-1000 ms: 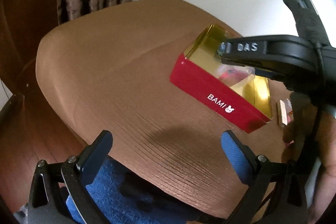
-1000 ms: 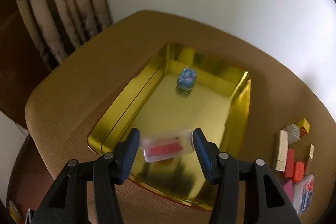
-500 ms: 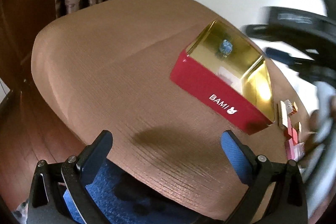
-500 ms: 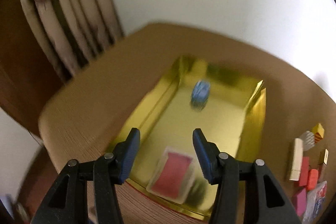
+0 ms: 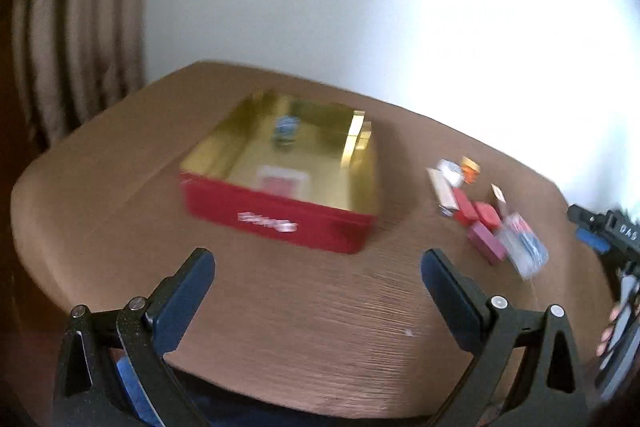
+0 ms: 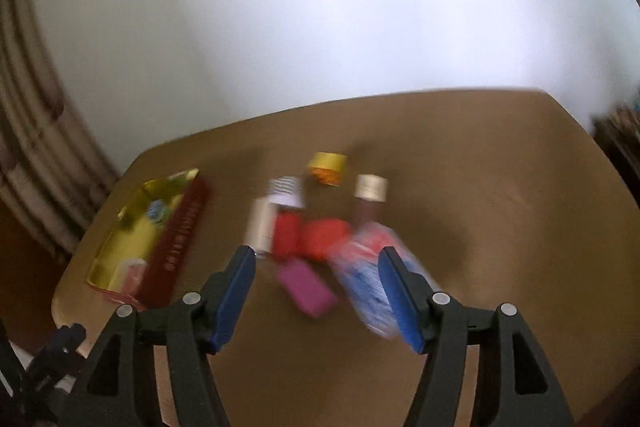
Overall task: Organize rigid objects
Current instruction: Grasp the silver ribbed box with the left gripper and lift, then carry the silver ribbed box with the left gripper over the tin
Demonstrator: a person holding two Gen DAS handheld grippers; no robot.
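A red tin with a gold inside [image 5: 280, 219] stands on the brown table; it also shows at the left of the right wrist view [image 6: 168, 243]. In it lie a clear case with a red card [image 5: 282, 183] and a small blue object [image 5: 286, 129]. A blurred cluster of small blocks lies to its right: a pink block [image 6: 306, 287], red blocks [image 6: 316, 237], a blue-and-white pack [image 6: 368, 287], a cream bar [image 6: 260, 227]. My right gripper [image 6: 316, 269] is open and empty above the cluster's near side. My left gripper [image 5: 318, 269] is open and empty in front of the tin.
The cluster also shows right of the tin in the left wrist view [image 5: 488, 215]. A white wall stands behind the table [image 6: 500, 227]. Curtains [image 5: 76, 47] hang at the left. The right gripper's body [image 5: 612, 239] shows at the right edge of the left wrist view.
My right gripper let the clear red-card case fall into the tin, opened, and swung right to the block cluster. My left gripper turned right, so the tin sits more central.
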